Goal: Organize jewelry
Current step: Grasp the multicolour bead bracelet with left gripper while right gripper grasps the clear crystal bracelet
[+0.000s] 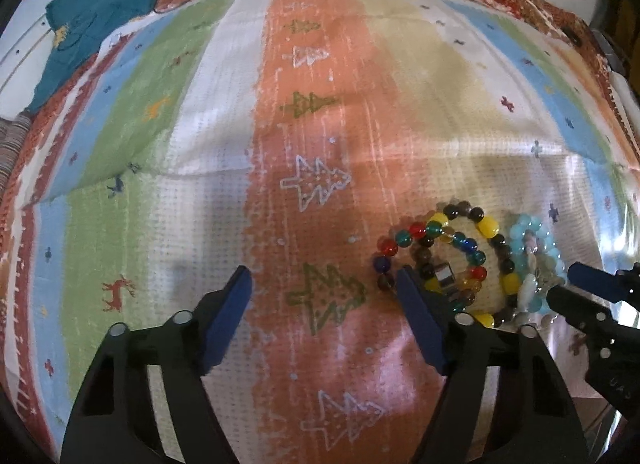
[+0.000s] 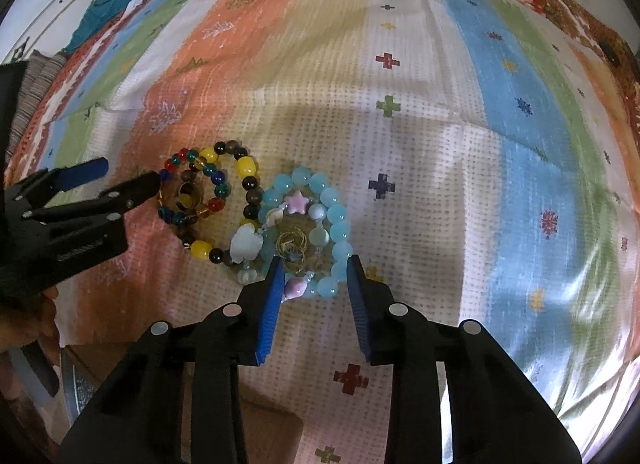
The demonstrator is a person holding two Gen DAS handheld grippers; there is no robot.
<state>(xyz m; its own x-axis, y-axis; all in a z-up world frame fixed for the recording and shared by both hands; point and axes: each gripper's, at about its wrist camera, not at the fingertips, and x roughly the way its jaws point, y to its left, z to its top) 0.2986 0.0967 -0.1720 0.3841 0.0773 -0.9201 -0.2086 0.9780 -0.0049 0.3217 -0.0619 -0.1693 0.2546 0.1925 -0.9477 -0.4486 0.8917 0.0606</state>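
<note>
**Both grippers open at the bracelet pile**

Right gripper (image 2: 314, 270): fingers spread wide, gripping nothing, tips straddling the near rim of the light blue bracelet (image 2: 340, 230). Inside that ring: star and shell charm bracelet (image 2: 297, 201), gold wire piece (image 2: 291, 243).

Left gripper (image 1: 324, 274): fingers spread wide, holding nothing; right fingertip (image 1: 406, 276) at the near-left edge of the multicoloured bead bracelet (image 1: 416, 230). Around it, yellow-and-dark bead bracelet (image 1: 489, 226); within, a ring (image 2: 187, 195).

Count: four bracelets seen, touching in two clusters side by side, resting on the striped blanket (image 2: 460, 144).

Open blanket left, right and beyond. Farthest: teal cloth (image 1: 92, 12) at the far-left edge.
</note>
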